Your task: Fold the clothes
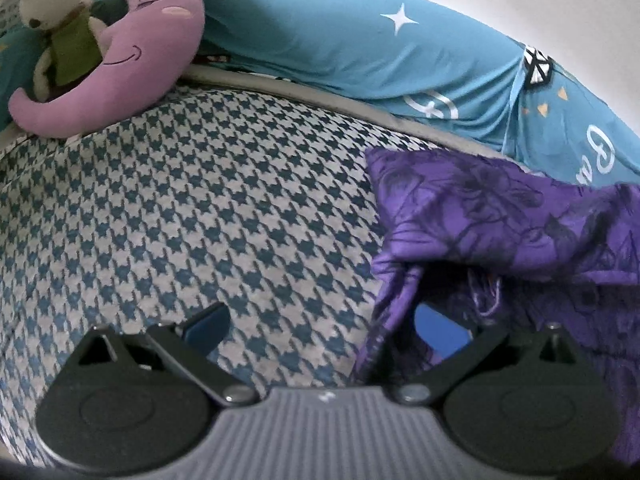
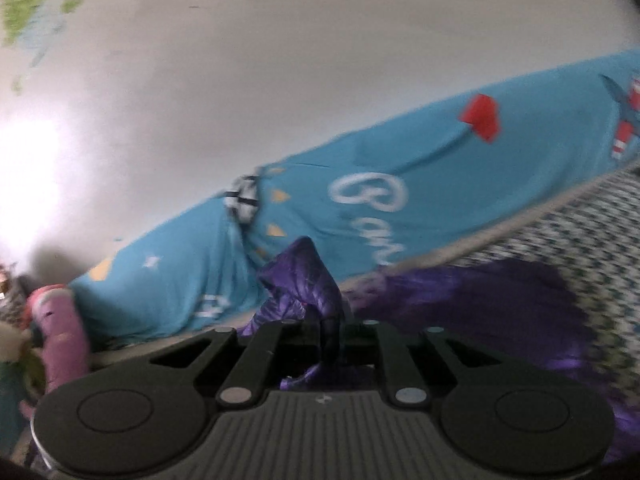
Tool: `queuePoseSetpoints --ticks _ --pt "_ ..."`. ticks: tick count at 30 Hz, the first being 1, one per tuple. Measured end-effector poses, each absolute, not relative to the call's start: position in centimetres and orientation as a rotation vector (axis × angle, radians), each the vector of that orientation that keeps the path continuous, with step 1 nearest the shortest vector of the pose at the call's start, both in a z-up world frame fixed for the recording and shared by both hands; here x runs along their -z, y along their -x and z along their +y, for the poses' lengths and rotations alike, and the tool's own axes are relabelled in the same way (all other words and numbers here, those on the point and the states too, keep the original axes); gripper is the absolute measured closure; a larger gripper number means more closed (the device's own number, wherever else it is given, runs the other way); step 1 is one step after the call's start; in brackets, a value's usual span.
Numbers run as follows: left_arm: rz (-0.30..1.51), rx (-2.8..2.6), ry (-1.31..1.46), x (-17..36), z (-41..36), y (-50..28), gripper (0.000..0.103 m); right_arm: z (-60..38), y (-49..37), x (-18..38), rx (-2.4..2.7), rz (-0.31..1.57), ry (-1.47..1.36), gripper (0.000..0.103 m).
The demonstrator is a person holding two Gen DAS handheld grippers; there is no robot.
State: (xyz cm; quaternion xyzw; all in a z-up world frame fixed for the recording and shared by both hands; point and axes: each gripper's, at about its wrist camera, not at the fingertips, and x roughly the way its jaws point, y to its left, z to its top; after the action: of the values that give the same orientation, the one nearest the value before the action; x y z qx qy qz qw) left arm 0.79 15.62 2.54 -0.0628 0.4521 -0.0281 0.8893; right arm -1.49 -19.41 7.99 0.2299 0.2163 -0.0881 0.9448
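A purple garment (image 1: 500, 216) with a dark printed pattern lies on the houndstooth bed cover (image 1: 200, 208), at the right of the left wrist view. My left gripper (image 1: 324, 320) is open and wide, low over the cover. Its left blue pad (image 1: 208, 324) is bare, and a fold of the garment drapes over the right pad (image 1: 440, 328). In the right wrist view my right gripper (image 2: 330, 334) is shut on a bunched peak of the purple garment (image 2: 304, 280), which sticks up past the fingertips. The rest trails right, blurred.
A blue printed bolster (image 1: 360, 48) runs along the white wall (image 2: 280, 60) at the bed's far edge. A pink elephant cushion (image 1: 132, 60) and a white plush rabbit (image 1: 44, 0) sit at the far left corner.
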Motion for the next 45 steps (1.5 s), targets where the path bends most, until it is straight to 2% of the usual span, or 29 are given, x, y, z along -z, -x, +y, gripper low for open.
queuePoseSetpoints --ticks 1,3,8,18,22,31,32,33,35,43,45 --pt "0.94 0.056 0.126 -2.5 15.5 -0.8 0.0 -19.9 1.7 -7.9 0.207 0.454 -0.474 0.083" --pt "0.94 0.053 0.131 -2.6 15.4 -0.9 0.0 -20.8 2.2 -7.8 0.245 0.454 -0.476 0.068" --pt "0.945 0.046 0.157 -2.7 15.5 -1.0 0.0 -22.3 3.1 -7.7 0.282 0.456 -0.465 0.067" --pt "0.958 0.065 0.148 -2.4 14.7 -1.2 0.0 -24.3 2.3 -4.8 0.232 0.61 -0.471 0.063" --pt "0.959 0.068 0.153 -2.3 14.6 -1.5 0.0 -25.5 2.2 -3.4 0.217 0.67 -0.553 0.063" --pt "0.976 0.087 0.154 -2.2 14.5 -1.6 0.0 -24.7 1.2 -1.0 0.197 0.734 -0.566 0.063" --pt "0.978 0.087 0.151 -2.1 14.5 -1.6 0.0 -24.5 1.0 -1.0 0.2 0.729 -0.551 0.067" --pt "0.981 0.087 0.148 -2.1 14.4 -1.7 0.0 -24.3 1.0 -1.1 0.2 0.726 -0.541 0.081" --pt "0.989 0.085 0.142 -1.9 14.4 -1.8 0.0 -24.0 1.1 -1.3 0.206 0.714 -0.524 0.093" --pt "1.006 0.083 0.133 -1.7 14.7 -1.9 0.0 -24.5 3.9 -5.6 0.393 0.515 -0.407 0.097" --pt "1.011 0.078 0.134 -1.6 14.8 -2.0 0.0 -24.6 3.7 -5.7 0.397 0.525 -0.398 0.095"
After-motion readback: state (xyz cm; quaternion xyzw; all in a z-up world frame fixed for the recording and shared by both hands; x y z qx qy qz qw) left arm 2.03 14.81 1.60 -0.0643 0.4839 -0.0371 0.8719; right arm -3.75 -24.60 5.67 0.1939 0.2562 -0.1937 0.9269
